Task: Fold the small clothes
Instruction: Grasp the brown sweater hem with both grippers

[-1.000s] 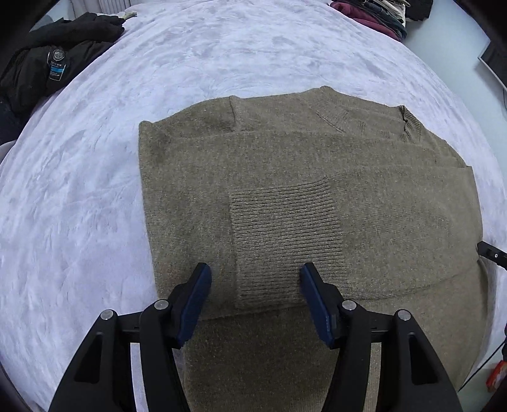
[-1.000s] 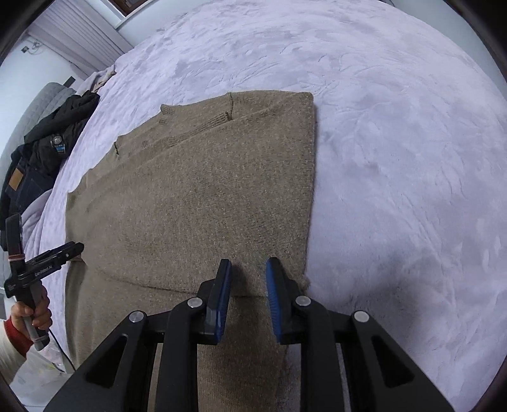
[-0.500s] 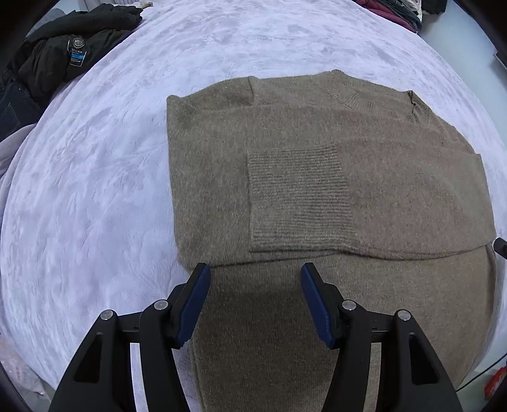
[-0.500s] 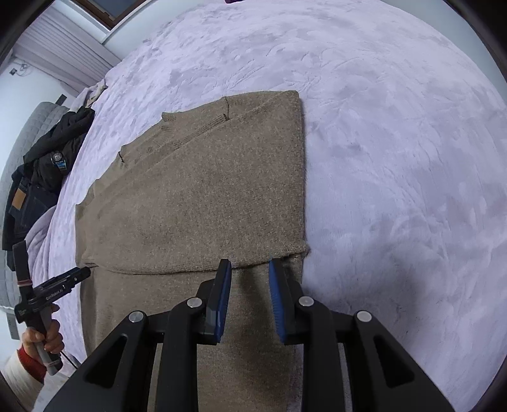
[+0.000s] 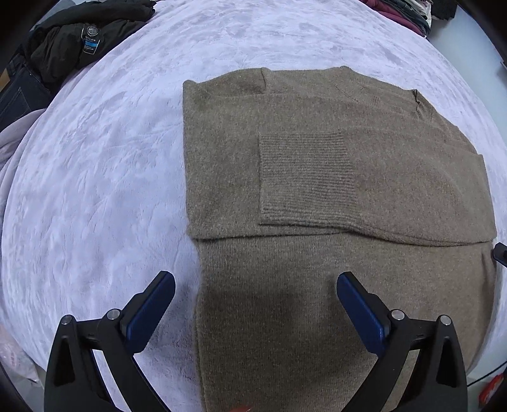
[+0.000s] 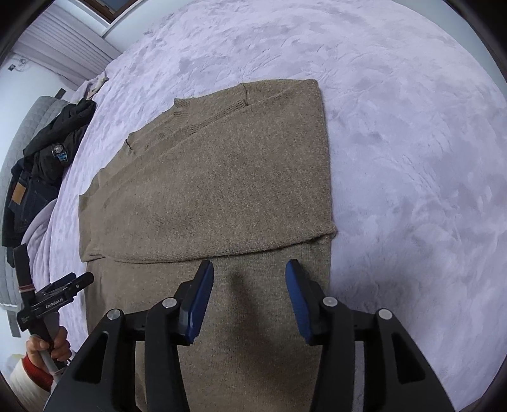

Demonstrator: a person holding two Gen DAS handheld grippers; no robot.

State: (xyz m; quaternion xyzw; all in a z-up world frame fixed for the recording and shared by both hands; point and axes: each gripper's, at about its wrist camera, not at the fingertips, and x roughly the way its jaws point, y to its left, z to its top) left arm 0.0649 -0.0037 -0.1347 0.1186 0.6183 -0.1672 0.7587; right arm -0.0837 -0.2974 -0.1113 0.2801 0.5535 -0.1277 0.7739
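Observation:
A brown knit sweater point(image 5: 317, 177) lies flat on a pale lilac plush bed cover point(image 5: 95, 190), its sleeves folded across the chest, with a ribbed cuff point(image 5: 304, 177) on top. It also shows in the right wrist view point(image 6: 221, 190). My left gripper point(image 5: 255, 304) is open and empty, hovering over the sweater's lower left edge. My right gripper point(image 6: 248, 294) is open and empty above the sweater's lower right part. The left gripper point(image 6: 54, 291), held by a hand, also shows at the left of the right wrist view.
Dark clothes point(image 5: 73, 41) lie piled at the bed's far left, also in the right wrist view point(image 6: 47, 152). More folded clothes point(image 5: 408, 12) sit at the far right. A grey padded headboard point(image 6: 19, 139) stands beside the bed.
Both grippers have pulled back toward the sweater's hem. The right gripper's jaws have opened from nearly shut. The left stayed open.

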